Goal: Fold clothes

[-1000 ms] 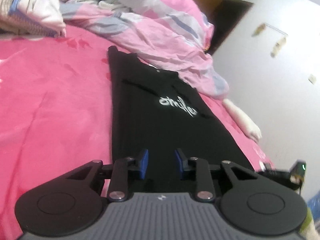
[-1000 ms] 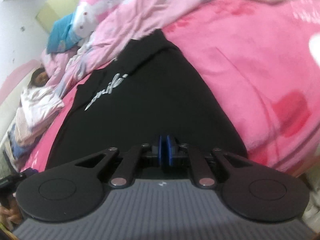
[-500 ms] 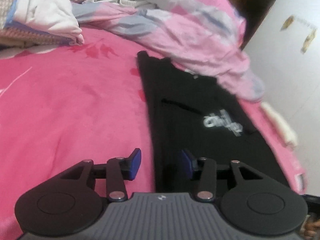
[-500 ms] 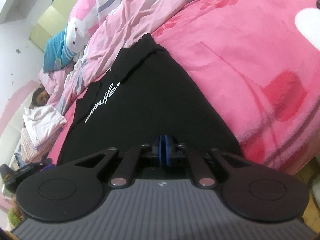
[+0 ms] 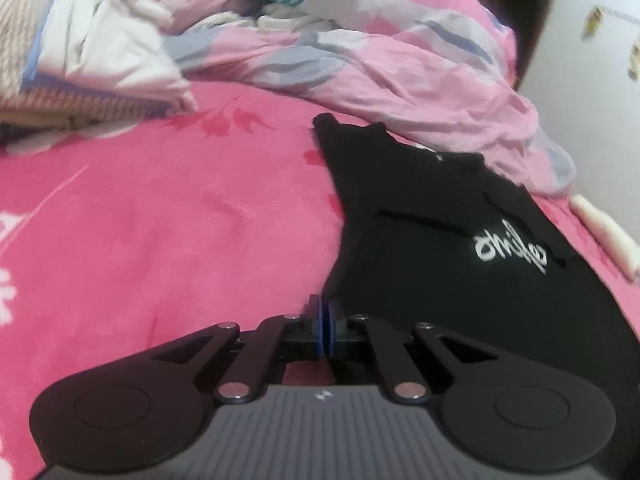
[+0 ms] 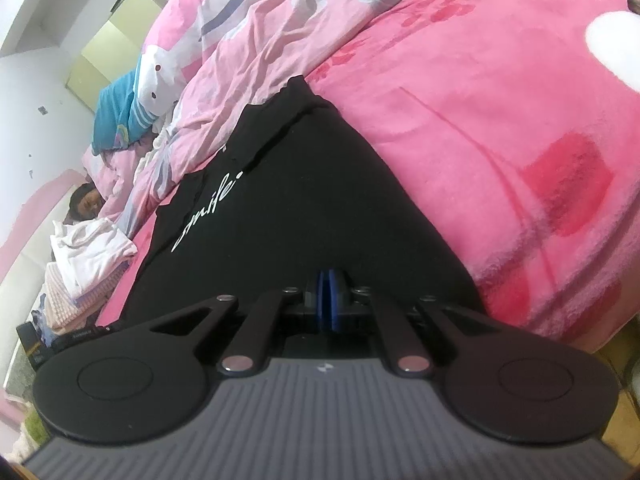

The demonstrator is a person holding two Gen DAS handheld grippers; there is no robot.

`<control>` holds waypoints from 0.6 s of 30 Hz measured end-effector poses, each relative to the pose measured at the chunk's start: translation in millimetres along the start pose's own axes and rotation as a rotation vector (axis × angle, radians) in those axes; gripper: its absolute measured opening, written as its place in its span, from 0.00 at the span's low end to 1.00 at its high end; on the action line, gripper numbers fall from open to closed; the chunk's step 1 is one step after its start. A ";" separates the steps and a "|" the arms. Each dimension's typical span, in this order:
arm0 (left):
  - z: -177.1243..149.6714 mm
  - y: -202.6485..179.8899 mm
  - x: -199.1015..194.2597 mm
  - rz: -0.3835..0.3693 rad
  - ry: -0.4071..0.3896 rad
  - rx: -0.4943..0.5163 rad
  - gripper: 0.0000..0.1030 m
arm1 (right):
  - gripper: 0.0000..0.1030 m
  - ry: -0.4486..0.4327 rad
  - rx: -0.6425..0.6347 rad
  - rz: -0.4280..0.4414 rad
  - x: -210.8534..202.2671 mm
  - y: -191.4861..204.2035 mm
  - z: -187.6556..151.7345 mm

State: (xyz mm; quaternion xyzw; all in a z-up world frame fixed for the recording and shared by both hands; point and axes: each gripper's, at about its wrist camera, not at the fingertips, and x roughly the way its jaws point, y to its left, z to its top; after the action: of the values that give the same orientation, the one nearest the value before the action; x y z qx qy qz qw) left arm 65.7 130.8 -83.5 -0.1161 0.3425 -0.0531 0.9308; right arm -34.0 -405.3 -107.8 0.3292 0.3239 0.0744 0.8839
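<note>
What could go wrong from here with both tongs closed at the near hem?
1. Left tongs sit right at the shirt side edge, next to the pink blanket; they may have pinched blanket too, or only a sliver that slips.
2. Right tongs are shut over mid-hem; hold unclear, so a lift could go uneven.
3. The quilt touches the shirt's far end and could snag during a fold.
</note>
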 end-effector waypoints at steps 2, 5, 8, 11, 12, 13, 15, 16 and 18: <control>0.2 2.3 -3.9 -0.014 0.005 0.000 0.11 | 0.00 -0.003 0.003 0.001 0.1 0.0 -0.5; -0.1 3.3 -18.9 0.000 -0.003 0.015 0.27 | 0.00 -0.008 0.008 0.003 0.3 0.0 -1.3; -3.8 3.1 -40.5 0.024 -0.010 0.039 0.27 | 0.00 -0.011 0.013 0.010 0.4 -1.2 -1.9; -16.7 6.8 -65.4 -0.058 0.048 -0.015 0.27 | 0.00 -0.012 0.018 0.018 0.4 -2.5 -2.0; -23.0 8.2 -72.0 -0.093 0.076 -0.042 0.27 | 0.00 -0.012 0.020 0.020 0.4 -2.8 -2.1; -30.0 9.7 -76.7 -0.122 0.105 -0.071 0.27 | 0.00 -0.013 0.021 0.022 0.3 -3.1 -2.2; -44.9 13.4 -83.9 -0.169 0.157 -0.130 0.28 | 0.00 -0.015 0.025 0.027 0.1 -4.2 -2.3; -51.3 15.8 -86.9 -0.189 0.170 -0.163 0.29 | 0.00 -0.016 0.028 0.029 0.0 -4.6 -2.4; -60.9 22.8 -91.0 -0.236 0.181 -0.239 0.32 | 0.00 -0.018 0.032 0.033 -0.3 -5.2 -2.9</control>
State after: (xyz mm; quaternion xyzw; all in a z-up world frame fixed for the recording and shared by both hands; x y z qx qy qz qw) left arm -42.6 158.1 -77.3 -0.2600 0.4128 -0.1310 0.8630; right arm -36.5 -407.9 -112.5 0.3493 0.3115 0.0805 0.8800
